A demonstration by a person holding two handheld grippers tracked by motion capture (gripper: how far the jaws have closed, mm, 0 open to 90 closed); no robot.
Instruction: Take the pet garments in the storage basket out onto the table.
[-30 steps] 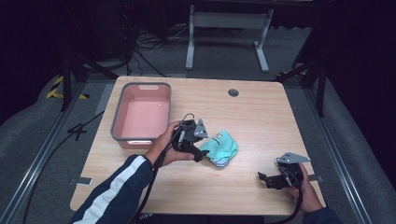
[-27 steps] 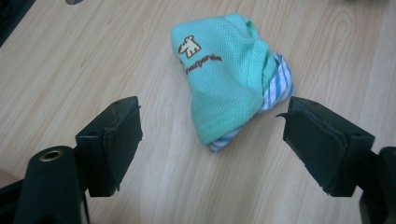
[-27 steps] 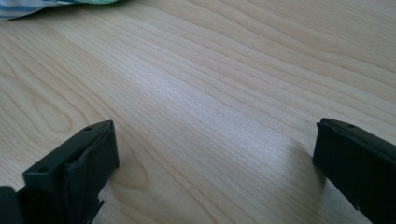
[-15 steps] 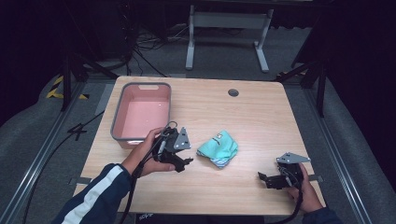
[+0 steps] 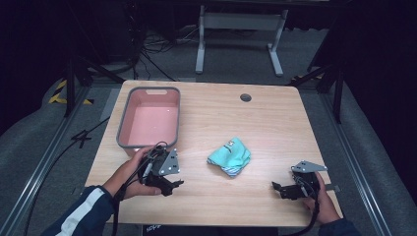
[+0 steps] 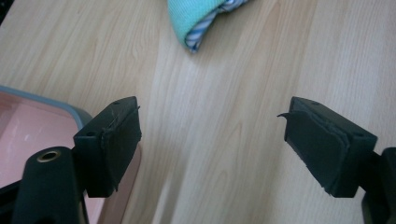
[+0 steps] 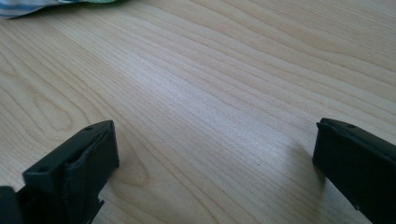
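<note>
A folded teal cloth with a striped blue-and-white edge lies in the middle of the wooden table. My left gripper sits near the table's front left, just below the pink bin, and its jaws stand open with bare wood between them. In the left gripper view the cloth lies ahead at the top and the bin's corner is at the left. My right gripper rests open at the front right. In the right gripper view the cloth's edge peeks in at the top left.
The pink bin with a grey rim is empty inside. A round cable hole marks the table's far side. Beyond the table stand a grey desk frame and dark floor with cables. Metal rails run along both sides.
My left gripper has drawn back from the cloth, moving left and toward the table's front. The cloth stays where it lay. The right gripper has not moved.
</note>
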